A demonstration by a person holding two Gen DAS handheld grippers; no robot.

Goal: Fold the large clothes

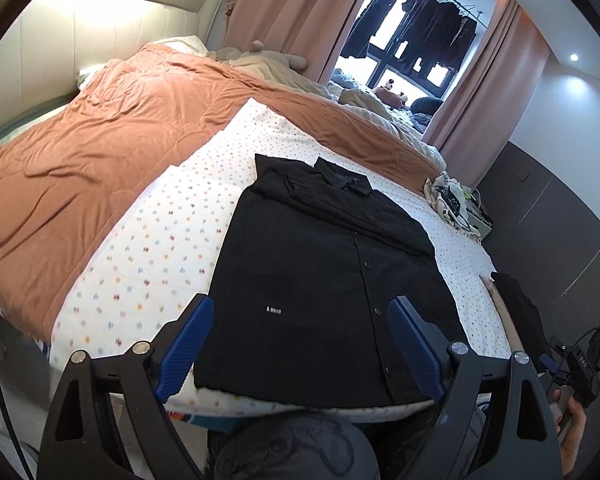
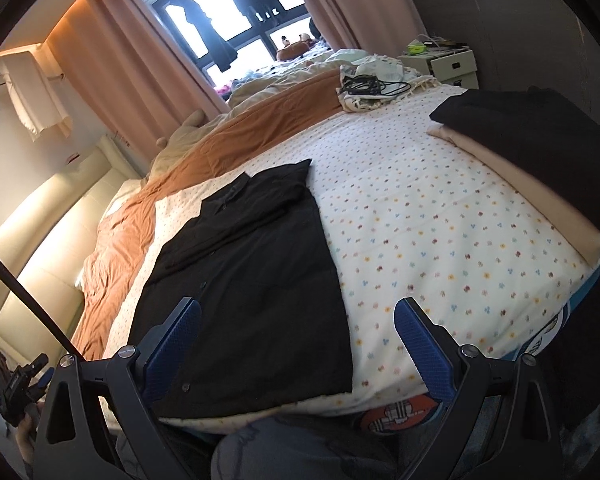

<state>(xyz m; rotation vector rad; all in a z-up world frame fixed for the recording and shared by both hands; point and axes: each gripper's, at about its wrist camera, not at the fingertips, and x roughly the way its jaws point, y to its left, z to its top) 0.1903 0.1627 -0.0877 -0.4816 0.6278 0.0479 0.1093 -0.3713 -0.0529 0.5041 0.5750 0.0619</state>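
Black shirt [image 1: 320, 280] lies flat on the dotted sheet [image 1: 148, 264], near the bed's front edge, collar pointing away, button placket up. Both sides appear already turned in, with the sleeves laid across the chest, giving a long narrow rectangle. Judged from this, the lengthwise folds are done; what remains is probably to fold the hem up toward the collar and move the shirt to the stack [image 2: 540, 152] of folded clothes, black on beige, at the right edge of the bed.

Left gripper [image 1: 300, 344] hangs above the hem with jaws spread wide and nothing between them. Right gripper [image 2: 300, 340] is likewise spread and empty, over the shirt's right hem corner and the bare sheet beside it.

Surroundings: an orange quilt [image 1: 92, 152] covers the far half of the bed; a cloth bundle with cables [image 2: 372, 90] rests near the far right corner, well apart from the shirt. The sheet between shirt and stack is bare, so nothing appears to obstruct the next fold or the transfer.
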